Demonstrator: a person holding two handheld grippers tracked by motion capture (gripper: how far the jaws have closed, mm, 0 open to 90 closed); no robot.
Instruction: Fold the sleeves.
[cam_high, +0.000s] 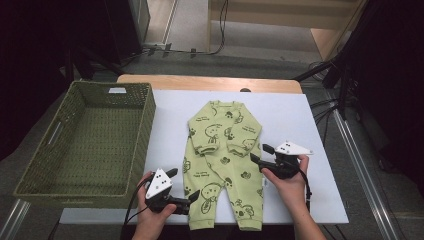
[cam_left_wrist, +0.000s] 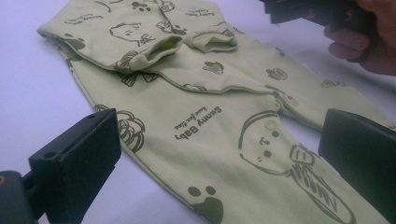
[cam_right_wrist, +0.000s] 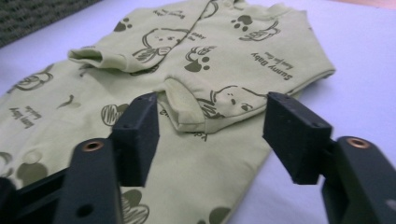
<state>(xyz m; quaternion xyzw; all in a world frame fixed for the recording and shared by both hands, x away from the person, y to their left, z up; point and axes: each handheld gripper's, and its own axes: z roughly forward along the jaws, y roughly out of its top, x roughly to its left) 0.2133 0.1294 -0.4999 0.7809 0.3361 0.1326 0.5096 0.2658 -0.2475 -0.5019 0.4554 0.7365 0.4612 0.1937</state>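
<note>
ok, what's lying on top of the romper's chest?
Both sleeves of the romper are folded in across the chest, cuffs close together mid-body. The chest print beneath is covered; the white table under the garment is hidden too.

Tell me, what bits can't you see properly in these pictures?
- Romper: its underside lies flat against the table; the folded sleeves cover part of the chest.
- Romper print: too small to read in the high view.
- Basket: its near wall's inside is hidden by its own rim in the high view.
- Left gripper: the hand covers its handle.
</note>
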